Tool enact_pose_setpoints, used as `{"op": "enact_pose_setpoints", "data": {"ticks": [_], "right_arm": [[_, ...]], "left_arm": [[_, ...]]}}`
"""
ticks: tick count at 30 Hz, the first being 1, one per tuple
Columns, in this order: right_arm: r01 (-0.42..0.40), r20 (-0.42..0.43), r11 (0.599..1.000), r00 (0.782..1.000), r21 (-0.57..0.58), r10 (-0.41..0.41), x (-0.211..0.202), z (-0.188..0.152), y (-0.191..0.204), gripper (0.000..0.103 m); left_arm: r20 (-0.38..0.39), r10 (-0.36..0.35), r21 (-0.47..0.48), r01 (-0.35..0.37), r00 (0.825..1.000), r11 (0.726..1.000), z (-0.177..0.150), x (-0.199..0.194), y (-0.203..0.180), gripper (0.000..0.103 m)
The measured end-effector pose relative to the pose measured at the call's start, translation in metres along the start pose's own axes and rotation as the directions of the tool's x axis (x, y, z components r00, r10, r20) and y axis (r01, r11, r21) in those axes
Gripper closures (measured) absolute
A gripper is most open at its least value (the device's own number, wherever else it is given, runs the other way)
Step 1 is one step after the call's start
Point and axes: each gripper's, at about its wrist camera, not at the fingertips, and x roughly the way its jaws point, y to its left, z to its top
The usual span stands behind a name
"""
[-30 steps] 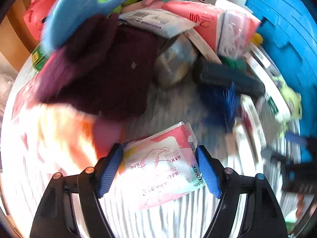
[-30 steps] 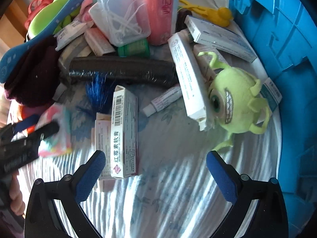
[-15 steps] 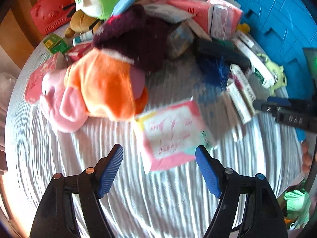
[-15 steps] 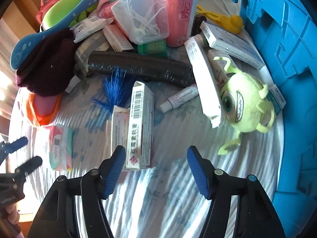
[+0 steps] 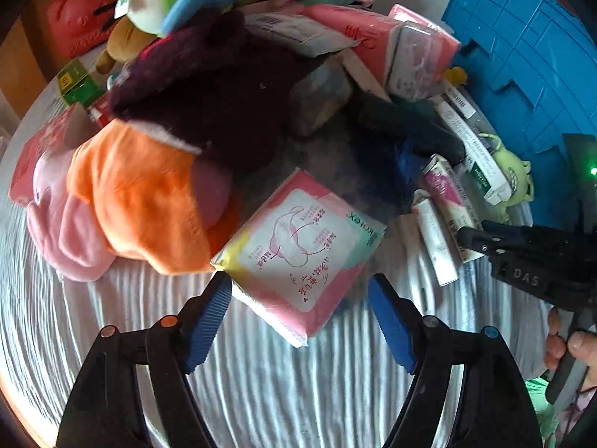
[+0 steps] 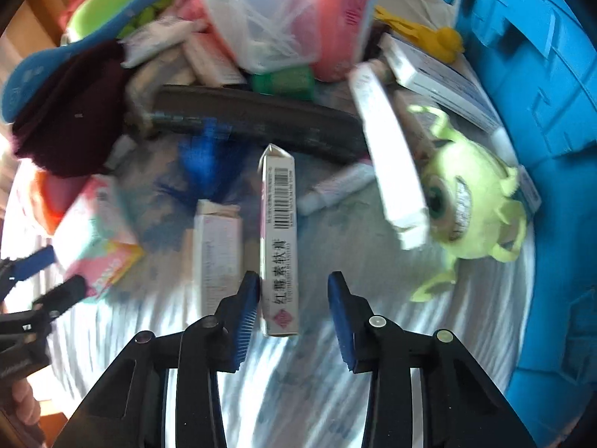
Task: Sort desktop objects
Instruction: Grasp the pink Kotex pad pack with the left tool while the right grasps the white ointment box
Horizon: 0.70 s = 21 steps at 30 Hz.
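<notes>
A pink Kotex pad packet [image 5: 302, 250] lies on the striped cloth between the fingers of my open left gripper [image 5: 300, 317], its near corner reaching between the tips; the packet shows blurred in the right wrist view [image 6: 99, 231]. A white ointment box [image 6: 280, 239] with a barcode lies lengthwise, its near end between the fingers of my right gripper [image 6: 294, 306]. The left pad is at the box, the right pad stands apart. The right gripper also shows in the left wrist view [image 5: 530, 257].
A heap fills the back: an orange and pink plush [image 5: 130, 201], a maroon cloth [image 5: 209, 100], a black roll [image 6: 257, 119], a green one-eyed plush [image 6: 466, 205], more boxes and tissue packs. A blue crate [image 6: 541, 74] stands at the right.
The left gripper pulled back, then came forward around the pink packet. The right gripper narrowed and moved in over the near end of the ointment box.
</notes>
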Motion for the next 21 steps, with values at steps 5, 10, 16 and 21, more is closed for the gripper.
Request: {"op": "enact_pose_setpoints", "data": {"ticks": [5, 10, 16, 21], "right_arm": [[-0.021, 0.005, 1.000, 1.000, 0.018, 0.021, -0.009, 0.000, -0.017, 0.065], [-0.024, 0.011, 1.000, 1.000, -0.006, 0.024, -0.013, 0.003, -0.019, 0.065], [-0.061, 0.002, 0.998, 0.998, -0.006, 0.061, -0.009, 0.009, -0.025, 0.065], [-0.045, 0.009, 0.999, 0.999, -0.002, 0.045, -0.015, 0.011, -0.030, 0.076]], "left_arm": [[-0.008, 0.063, 0.130, -0.061, 0.998, 0.990, 0.024, 0.018, -0.009, 0.027], [-0.046, 0.057, 0.167, -0.049, 0.997, 0.985, 0.037, 0.035, -0.007, 0.031], [-0.098, 0.036, 0.079, -0.028, 0.994, 0.996, 0.015, 0.035, 0.003, 0.059], [0.010, 0.115, 0.151, -0.115, 0.993, 0.982, 0.013, -0.004, 0.007, 0.049]]}}
